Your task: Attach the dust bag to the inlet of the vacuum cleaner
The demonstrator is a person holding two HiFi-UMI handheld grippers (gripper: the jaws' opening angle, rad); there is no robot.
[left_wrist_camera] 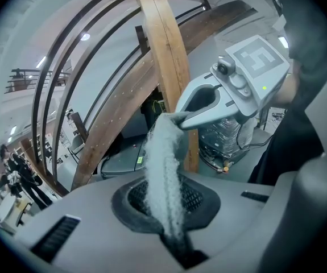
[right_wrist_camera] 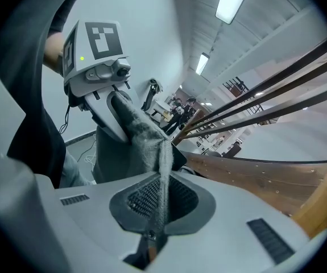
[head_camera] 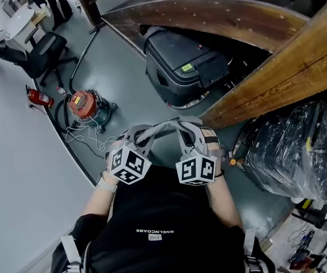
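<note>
My left claw (left_wrist_camera: 176, 242) and right claw (right_wrist_camera: 152, 239) both clamp the dust bag (left_wrist_camera: 164, 164); best hold it taut heading for the vacuum cleaner (head_camera: 85, 106) ahead-left.

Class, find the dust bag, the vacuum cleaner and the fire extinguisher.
dust bag (left_wrist_camera: 164, 175): left gripper view, the middle of the grey cloth strip.
vacuum cleaner (head_camera: 82, 103): head view, its red top.
fire extinguisher (head_camera: 40, 98): head view, its red body.
</note>
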